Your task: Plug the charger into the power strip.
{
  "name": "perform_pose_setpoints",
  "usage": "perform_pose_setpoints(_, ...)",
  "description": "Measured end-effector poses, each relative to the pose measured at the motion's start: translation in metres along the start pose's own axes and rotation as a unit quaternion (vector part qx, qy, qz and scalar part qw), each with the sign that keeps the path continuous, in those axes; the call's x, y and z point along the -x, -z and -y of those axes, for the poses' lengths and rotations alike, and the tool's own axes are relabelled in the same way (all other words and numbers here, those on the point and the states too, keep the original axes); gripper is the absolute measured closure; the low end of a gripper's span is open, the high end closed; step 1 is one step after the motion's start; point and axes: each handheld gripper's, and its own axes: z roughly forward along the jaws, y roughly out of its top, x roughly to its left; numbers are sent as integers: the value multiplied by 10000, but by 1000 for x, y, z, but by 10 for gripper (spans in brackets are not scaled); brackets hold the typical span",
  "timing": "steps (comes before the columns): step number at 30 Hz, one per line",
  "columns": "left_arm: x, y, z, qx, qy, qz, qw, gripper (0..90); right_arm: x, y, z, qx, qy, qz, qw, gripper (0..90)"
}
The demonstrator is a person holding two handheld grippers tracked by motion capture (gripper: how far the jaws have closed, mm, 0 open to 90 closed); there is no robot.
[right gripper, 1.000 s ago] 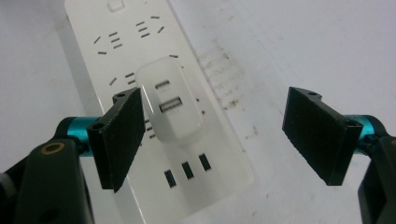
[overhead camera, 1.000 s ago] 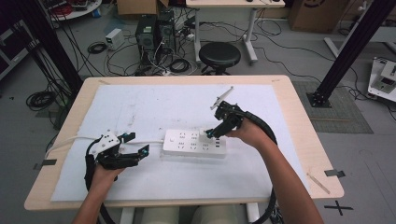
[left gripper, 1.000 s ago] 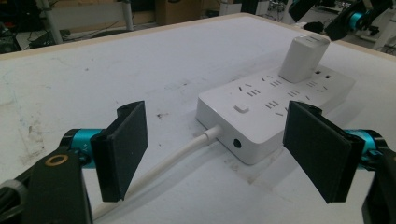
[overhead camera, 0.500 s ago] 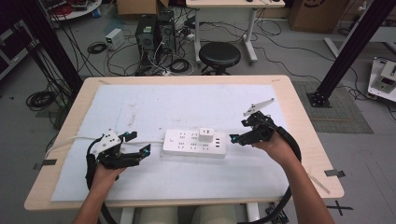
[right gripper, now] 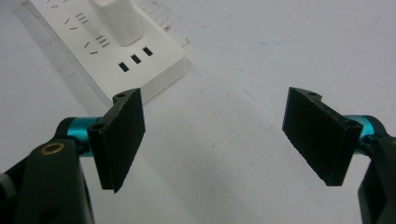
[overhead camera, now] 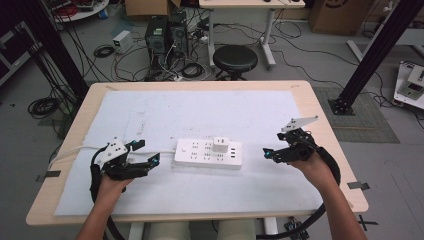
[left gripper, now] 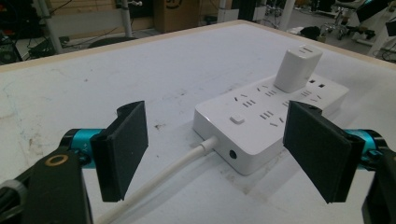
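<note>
Left tool [overhead camera: 150, 161]: jaws apart, nothing between them, parked just off the cord end of the power strip [overhead camera: 208, 154]. In the left gripper view the strip [left gripper: 261, 116] sits straight ahead of that tool, its white cable [left gripper: 163, 179] running back between the jaws and low to the worktop [overhead camera: 320, 115].

Right tool [overhead camera: 268, 152]: jaws apart, empty, standing off the strip's far end, near but not touching. In the right gripper view the strip's USB end [right gripper: 135, 60] lies ahead and off to one side of the jaws, bare white mat [right gripper: 243, 93] directly in front.

White charger [overhead camera: 220, 144] is seated upright in the strip, toward the right tool's end. Looks fully plugged in, though pin depth can't be confirmed.

Risks from here, my read:
- Left tool isn't holding the strip. Any pull on the charger would likely lift or drag the whole strip; it's light and loose on the mat.
- Left tool closing where it is would catch the cable, not the strip body, and would tug the strip sideways.
- Right tool is off-axis to the charger; coming in as aimed it would knock the strip end or grip the charger skewed, levering the pins.

No containers on the worktop.
</note>
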Motion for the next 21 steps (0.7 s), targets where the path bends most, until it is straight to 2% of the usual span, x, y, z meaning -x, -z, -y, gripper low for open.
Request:
perform_pose_setpoints(9, -2, 2, 0, -24, 17, -3, 10000, 222, -5, 2, 13, 86, -296, 245, 9992, 216)
perform_pose_setpoints(21, -1, 1, 0, -39, 7, 16, 10000, 222, -8, 5, 22, 125, -380, 331, 9986, 216)
